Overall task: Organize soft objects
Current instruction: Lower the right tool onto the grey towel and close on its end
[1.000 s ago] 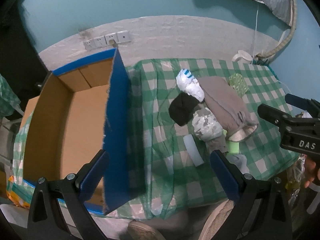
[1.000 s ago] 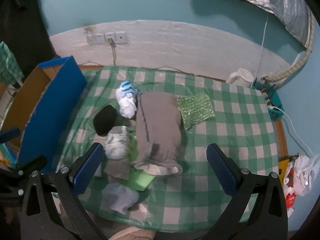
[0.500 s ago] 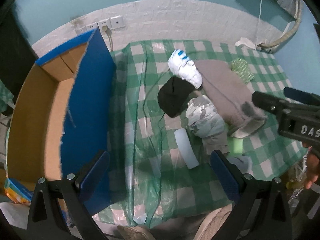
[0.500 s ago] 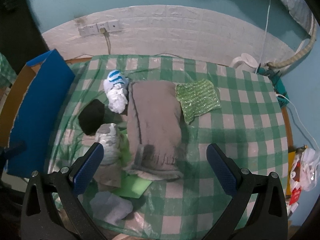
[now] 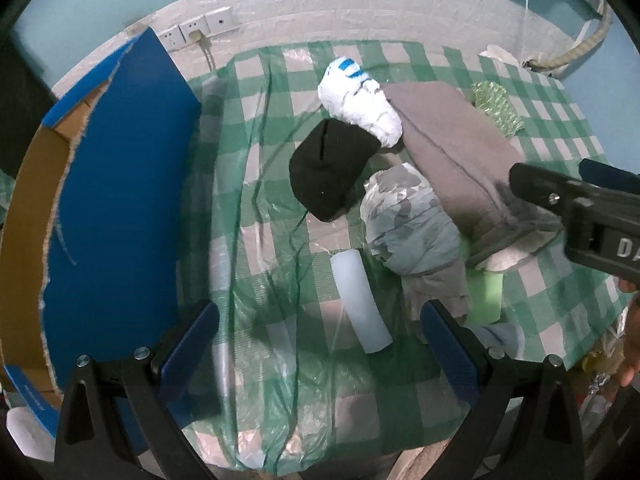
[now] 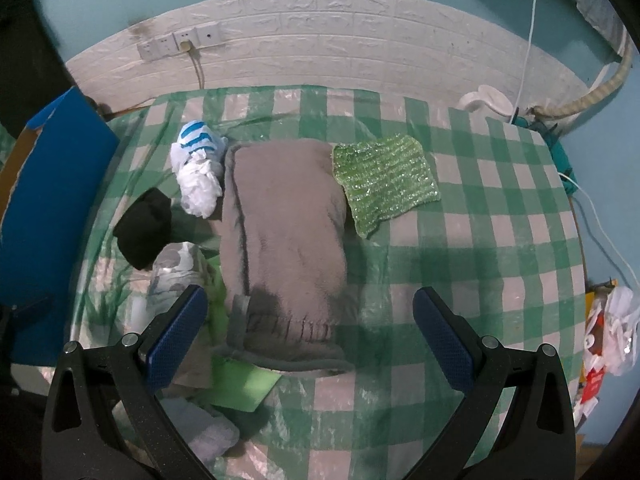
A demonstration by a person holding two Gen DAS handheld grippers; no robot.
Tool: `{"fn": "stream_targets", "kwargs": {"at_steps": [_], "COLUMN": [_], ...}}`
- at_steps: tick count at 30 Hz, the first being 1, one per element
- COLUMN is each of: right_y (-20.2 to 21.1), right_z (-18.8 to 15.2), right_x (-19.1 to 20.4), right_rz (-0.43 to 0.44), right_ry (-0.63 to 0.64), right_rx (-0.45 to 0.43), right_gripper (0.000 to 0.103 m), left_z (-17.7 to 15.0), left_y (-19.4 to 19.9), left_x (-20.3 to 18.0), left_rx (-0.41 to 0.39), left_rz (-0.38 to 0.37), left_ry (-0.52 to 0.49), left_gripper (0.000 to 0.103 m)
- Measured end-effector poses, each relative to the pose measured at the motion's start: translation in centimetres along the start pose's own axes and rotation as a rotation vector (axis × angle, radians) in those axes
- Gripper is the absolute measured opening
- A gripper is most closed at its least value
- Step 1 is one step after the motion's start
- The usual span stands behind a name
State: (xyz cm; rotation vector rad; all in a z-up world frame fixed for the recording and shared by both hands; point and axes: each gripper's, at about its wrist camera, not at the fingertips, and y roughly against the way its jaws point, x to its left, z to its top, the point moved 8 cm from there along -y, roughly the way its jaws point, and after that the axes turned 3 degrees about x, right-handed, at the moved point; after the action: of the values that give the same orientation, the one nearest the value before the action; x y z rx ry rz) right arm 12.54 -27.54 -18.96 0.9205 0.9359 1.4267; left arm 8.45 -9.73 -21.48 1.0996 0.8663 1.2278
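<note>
A pile of soft things lies on the green checked table: a folded grey fleece (image 6: 284,248) (image 5: 452,148), a black beanie (image 5: 328,172) (image 6: 142,228), a white bundle with blue stripes (image 5: 360,96) (image 6: 198,168), a pale camouflage bundle (image 5: 408,224), a green sheet (image 6: 244,384) and a sparkly green cloth (image 6: 384,180). My left gripper (image 5: 316,332) hangs open above a pale foam roll (image 5: 360,300). My right gripper (image 6: 308,328) is open over the fleece's near end, and it shows from the side in the left wrist view (image 5: 576,204).
A blue cardboard box (image 5: 120,200) (image 6: 52,184) with a brown inside stands open at the table's left edge. Wall sockets (image 6: 180,42) and a cable sit behind. A white object (image 6: 486,100) and cables lie at the far right corner; bags (image 6: 612,332) hang off the right.
Both grippers have moved forward and lower toward the pile. The left view has swung right, away from the box interior. The right gripper now hovers over the grey fleece.
</note>
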Motion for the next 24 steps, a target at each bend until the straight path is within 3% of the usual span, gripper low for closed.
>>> {"fn": "stream_targets", "kwargs": {"at_steps": [6, 17, 20, 24], "right_y": [-0.9, -4.6, -5.3, -5.7], "right_z": [0.4, -0.8, -1.3, -1.9], "right_x": [0.6, 1.2, 1.2, 1.6], "right_rz": [0.016, -0.037, -0.031, 0.023], "right_ry": [0.023, 0.090, 0.092, 0.100], "right_rx": [0.006, 0.088, 0.107, 0.121], "right_gripper": [0.102, 0.101, 0.097, 0.075], "left_z": [-0.1, -0.1, 0.2, 0.2], "left_y": [-2.0, -4.4, -4.6, -4.4], "left_x": [0.0, 0.3, 0.2, -0.3], "left_rx": [0.047, 0.092, 0.092, 0.090], "left_rz": [0.006, 0.006, 0.001, 0.016], "left_ry": [0.013, 0.016, 0.006, 0.005], "left_gripper": [0.101, 0.095, 0.091, 0.079]}}
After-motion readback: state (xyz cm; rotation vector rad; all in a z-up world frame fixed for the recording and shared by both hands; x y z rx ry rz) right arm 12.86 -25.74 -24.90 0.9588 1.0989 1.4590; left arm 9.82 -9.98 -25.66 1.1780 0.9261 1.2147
